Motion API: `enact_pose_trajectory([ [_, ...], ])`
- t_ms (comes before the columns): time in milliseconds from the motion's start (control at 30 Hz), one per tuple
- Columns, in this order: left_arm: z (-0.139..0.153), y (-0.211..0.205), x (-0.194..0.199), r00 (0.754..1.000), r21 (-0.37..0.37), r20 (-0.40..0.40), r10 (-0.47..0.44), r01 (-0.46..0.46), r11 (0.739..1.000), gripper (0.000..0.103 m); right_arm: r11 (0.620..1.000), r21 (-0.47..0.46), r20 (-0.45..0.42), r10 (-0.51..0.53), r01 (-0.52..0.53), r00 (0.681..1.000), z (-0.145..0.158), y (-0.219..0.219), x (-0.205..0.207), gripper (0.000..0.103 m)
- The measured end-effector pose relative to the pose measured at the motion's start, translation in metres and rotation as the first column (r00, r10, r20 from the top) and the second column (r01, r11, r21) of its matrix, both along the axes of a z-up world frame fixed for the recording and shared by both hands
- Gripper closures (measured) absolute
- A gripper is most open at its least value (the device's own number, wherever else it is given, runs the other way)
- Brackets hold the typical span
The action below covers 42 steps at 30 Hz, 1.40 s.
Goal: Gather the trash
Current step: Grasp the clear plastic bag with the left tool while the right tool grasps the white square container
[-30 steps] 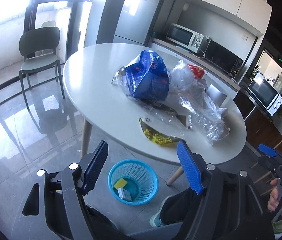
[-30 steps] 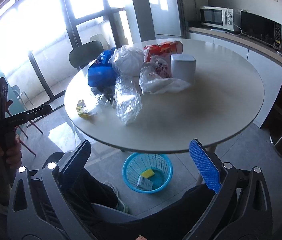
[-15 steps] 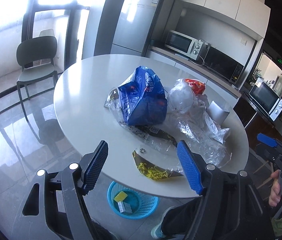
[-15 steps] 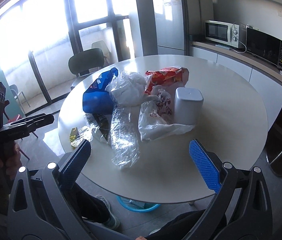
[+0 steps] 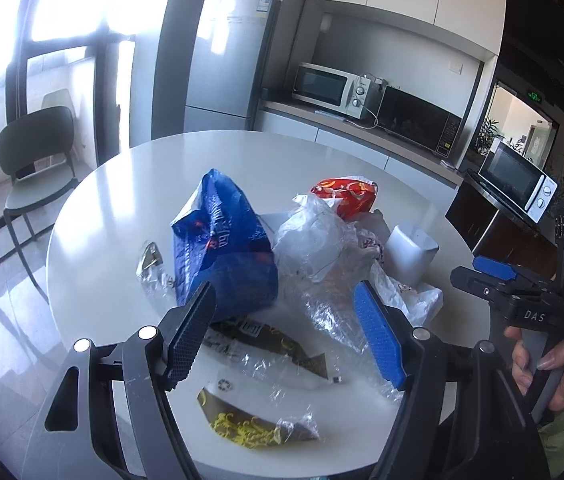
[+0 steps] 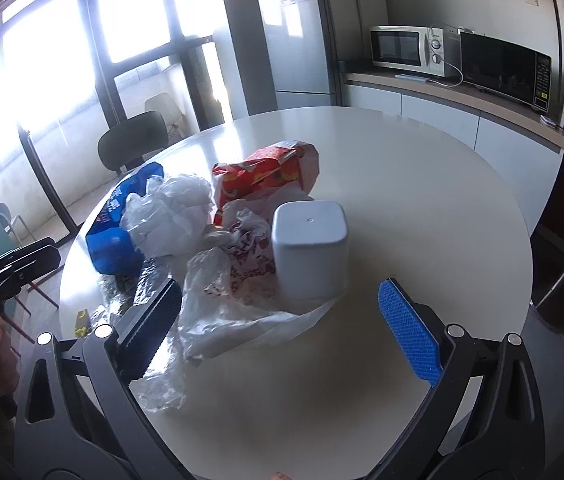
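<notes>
Now — crinkly blue bag [image 5: 224, 252] | smooth round table [image 5: 122, 184] | gripper [image 5: 285, 320] agape

Crumpled blue plastic bag [image 5: 222, 248] stands slumped at the left of the litter cluster on the white round tabletop [image 5: 114, 184]. Scrunched translucent white plastic bag [image 5: 313, 236] touches its right side; the red-and-orange snack packet [image 5: 343, 196] lies behind, mouth open. White printed carrier bag [image 6: 242, 280] spreads flat by the white rounded-square container [image 6: 309, 252]. Clear crinkled film [image 5: 329, 320] and a brown-and-yellow wrapper [image 5: 250, 424] lie nearest the tabletop's near edge.
</notes>
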<state>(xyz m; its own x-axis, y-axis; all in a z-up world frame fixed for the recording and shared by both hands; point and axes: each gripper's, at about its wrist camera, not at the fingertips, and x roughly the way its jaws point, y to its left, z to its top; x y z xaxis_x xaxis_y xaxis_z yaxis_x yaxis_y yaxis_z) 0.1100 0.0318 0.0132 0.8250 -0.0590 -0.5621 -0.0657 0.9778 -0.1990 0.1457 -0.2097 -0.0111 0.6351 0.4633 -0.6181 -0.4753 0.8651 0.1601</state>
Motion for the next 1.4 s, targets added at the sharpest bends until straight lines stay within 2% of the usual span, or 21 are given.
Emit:
enact_pose_trajectory([
  [267, -0.009, -0.017, 0.046, 0.998, 0.034, -0.052, -0.045, 0.047, 0.998, 0.032, 1.0, -0.014, -0.035, -0.008, 0.008, 0.999, -0.017, 0.011, 0.039, 0.009],
  [500, -0.017, -0.019, 0.074, 0.994, 0.048, -0.098, -0.043, 0.048, 0.998, 0.031, 1.0, -0.031, -0.076, -0.003, 0.001, 0.997, -0.029, 0.017, 0.063, 0.011],
  [700, -0.019, -0.022, 0.092, 0.991, 0.063, -0.124, -0.054, 0.062, 0.996, 0.027, 0.999, -0.033, -0.097, 0.0, -0.004, 0.995, -0.032, 0.018, 0.077, 0.023],
  [733, -0.019, -0.023, 0.094, 0.99, 0.061, -0.129, -0.059, 0.068, 0.996, 0.027, 0.999, -0.038, -0.099, 0.003, -0.006, 0.995, -0.033, 0.019, 0.078, 0.027],
  [767, -0.02, -0.024, 0.096, 0.99, 0.059, -0.129, -0.064, 0.072, 0.996, 0.028, 0.999, -0.043, -0.101, 0.004, -0.008, 0.995, -0.033, 0.02, 0.079, 0.037],
  [800, -0.019, -0.025, 0.097, 0.99, 0.061, -0.127, -0.066, 0.074, 0.995, 0.033, 0.999, -0.048, -0.105, 0.004, -0.009, 0.994, -0.034, 0.021, 0.08, 0.042],
  [833, -0.019, -0.027, 0.098, 0.99, 0.069, -0.126, -0.063, 0.072, 0.995, 0.045, 0.999, -0.052, -0.107, -0.002, -0.004, 0.994, -0.034, 0.021, 0.08, 0.049],
  [900, -0.019, -0.028, 0.099, 0.991, 0.08, -0.122, -0.055, 0.065, 0.995, 0.051, 0.998, -0.056, -0.102, -0.006, 0.0, 0.995, -0.035, 0.021, 0.078, 0.049],
  [933, -0.019, -0.028, 0.099, 0.991, 0.077, -0.124, -0.057, 0.067, 0.995, 0.057, 0.999, -0.055, -0.096, -0.006, 0.0, 0.995, -0.034, 0.021, 0.077, 0.049],
  [1000, -0.018, -0.029, 0.097, 0.991, 0.068, -0.117, -0.061, 0.069, 0.995, 0.061, 0.999, -0.052, -0.074, -0.02, 0.016, 0.997, -0.032, 0.017, 0.071, 0.049],
  [1200, 0.001, -0.022, 0.076, 0.999, 0.032, -0.021, -0.035, 0.035, 0.999, 0.065, 0.997, 0.001, -0.023, -0.071, 0.071, 0.997, -0.018, -0.002, 0.06, 0.049],
  [1400, 0.022, -0.014, 0.049, 0.999, -0.013, 0.046, -0.023, 0.023, 1.0, 0.066, 0.998, 0.031, 0.019, -0.062, 0.061, 0.998, 0.002, -0.01, 0.037, 0.049],
])
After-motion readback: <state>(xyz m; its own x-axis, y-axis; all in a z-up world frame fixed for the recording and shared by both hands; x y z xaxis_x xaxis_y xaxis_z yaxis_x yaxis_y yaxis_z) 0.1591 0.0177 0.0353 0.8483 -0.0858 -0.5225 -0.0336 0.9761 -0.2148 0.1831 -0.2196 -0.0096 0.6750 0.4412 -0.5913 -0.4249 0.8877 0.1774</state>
